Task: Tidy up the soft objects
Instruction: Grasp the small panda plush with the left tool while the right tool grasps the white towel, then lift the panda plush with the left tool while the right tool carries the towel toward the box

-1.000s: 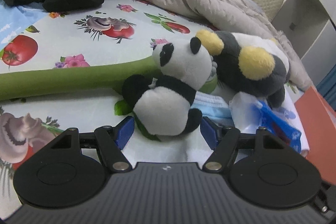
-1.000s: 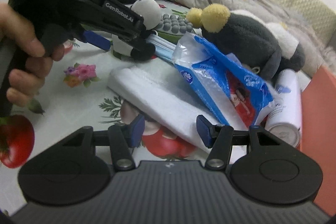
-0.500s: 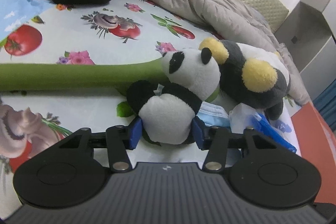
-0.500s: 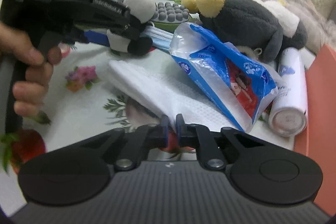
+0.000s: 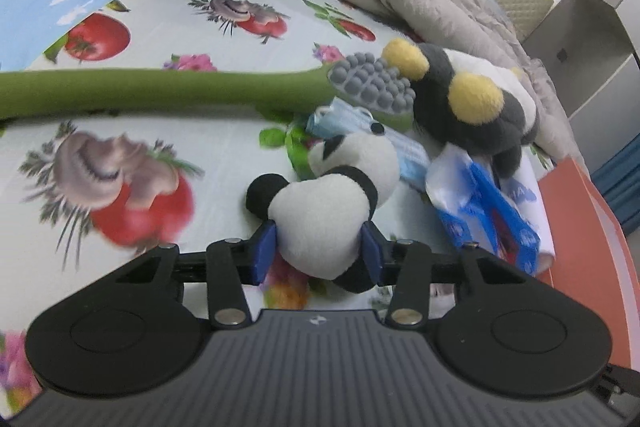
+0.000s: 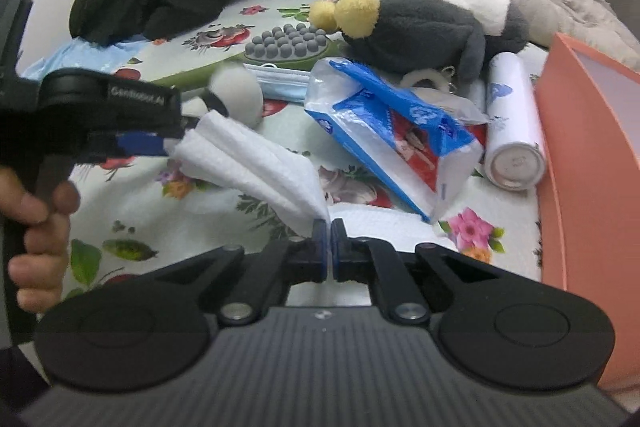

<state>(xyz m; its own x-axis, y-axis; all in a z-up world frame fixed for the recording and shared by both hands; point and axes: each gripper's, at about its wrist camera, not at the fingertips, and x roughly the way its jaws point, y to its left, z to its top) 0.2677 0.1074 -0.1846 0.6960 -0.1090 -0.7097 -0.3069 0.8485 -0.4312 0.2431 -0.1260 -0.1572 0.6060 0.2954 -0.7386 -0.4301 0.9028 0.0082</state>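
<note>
While clamped between blue pads, panda plush (image 5: 324, 215) sits in left gripper (image 5: 318, 251), belly squeezed, apparently raised off floral sheet (image 5: 224, 155); can't tell for sure if fully clear. Also visible from right wrist view behind left gripper (image 6: 140, 143). White cloth (image 6: 256, 163) pinched at one corner by right gripper (image 6: 329, 239), fingers closed nearly flat on it, rest of cloth draping up and left.

Step, by judgement: pick phase done for both, transport pending. Orange bin (image 6: 576, 131) at right edge, likely drop target, not confirmed.

Around: grey-yellow plush (image 5: 472, 107), blue tissue pack (image 6: 396, 139), face mask (image 5: 344, 119), white can (image 6: 514, 131), green massager (image 5: 200, 91).

Next: carry clear of clutter, keep grip, avoid snagging tissue pack.
</note>
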